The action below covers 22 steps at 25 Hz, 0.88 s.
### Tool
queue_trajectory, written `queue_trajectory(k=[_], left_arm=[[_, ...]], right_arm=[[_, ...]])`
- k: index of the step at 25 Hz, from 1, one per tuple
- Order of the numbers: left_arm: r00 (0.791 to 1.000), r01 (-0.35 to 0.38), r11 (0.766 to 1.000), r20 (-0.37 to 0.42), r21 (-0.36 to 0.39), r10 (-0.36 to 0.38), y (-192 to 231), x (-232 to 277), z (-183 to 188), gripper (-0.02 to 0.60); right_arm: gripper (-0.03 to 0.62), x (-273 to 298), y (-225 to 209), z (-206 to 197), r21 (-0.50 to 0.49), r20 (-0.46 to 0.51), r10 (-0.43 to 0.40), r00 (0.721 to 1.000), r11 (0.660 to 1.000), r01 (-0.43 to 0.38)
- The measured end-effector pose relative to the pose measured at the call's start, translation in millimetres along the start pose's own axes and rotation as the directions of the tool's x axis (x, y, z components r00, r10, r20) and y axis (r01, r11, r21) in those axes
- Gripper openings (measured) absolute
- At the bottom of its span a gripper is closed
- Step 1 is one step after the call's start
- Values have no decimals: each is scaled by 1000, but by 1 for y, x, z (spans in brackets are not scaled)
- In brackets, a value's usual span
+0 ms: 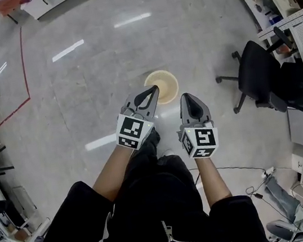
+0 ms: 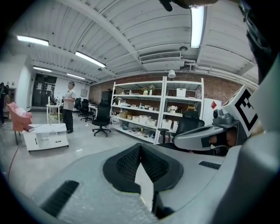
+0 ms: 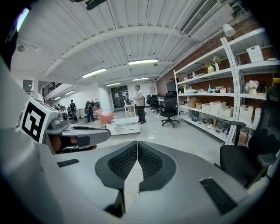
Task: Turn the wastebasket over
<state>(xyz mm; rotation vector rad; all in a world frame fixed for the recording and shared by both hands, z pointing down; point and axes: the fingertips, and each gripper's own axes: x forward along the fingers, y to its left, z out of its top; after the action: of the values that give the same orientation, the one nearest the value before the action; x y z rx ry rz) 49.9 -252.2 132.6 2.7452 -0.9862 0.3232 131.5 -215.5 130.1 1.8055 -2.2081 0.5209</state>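
Observation:
The wastebasket (image 1: 163, 85) is a round, pale yellow basket standing on the grey floor, seen from straight above in the head view. My left gripper (image 1: 152, 91) is shut and empty, its tip over the basket's near left rim. To the right my right gripper (image 1: 188, 97) is also shut and empty, just short of the basket's near right side. In the left gripper view the left gripper (image 2: 140, 147) has its jaws pressed together with nothing between them. The right gripper (image 3: 138, 143) shows the same in its own view. The basket is hidden in both gripper views.
A black office chair (image 1: 256, 75) stands to the right of the basket, with shelves (image 2: 151, 109) behind it. Cables (image 1: 254, 178) lie on the floor at the lower right. A red tape line (image 1: 23, 64) runs at the left. A person (image 2: 68, 106) stands far off by a white cabinet (image 2: 46, 134).

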Motion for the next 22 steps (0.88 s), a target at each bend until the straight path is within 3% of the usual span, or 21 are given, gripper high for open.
queue_trajectory(k=[9,14,22], left_arm=[[998,-51,998,38,-24,52,-26,-20,-11,5],[996,-72,997,53,-10,73,-44,-32,-25,5],[992,-108,994,66,-8,109,-55,-37,-86,5]], right_arm=[[12,-34,-14,-7,-12,45,0,999,1000,0],[11,-55,-8,-31,-21,54,28,998,999,-27],[11,-52,-8,-88,-30,92,55,994,998,-52]])
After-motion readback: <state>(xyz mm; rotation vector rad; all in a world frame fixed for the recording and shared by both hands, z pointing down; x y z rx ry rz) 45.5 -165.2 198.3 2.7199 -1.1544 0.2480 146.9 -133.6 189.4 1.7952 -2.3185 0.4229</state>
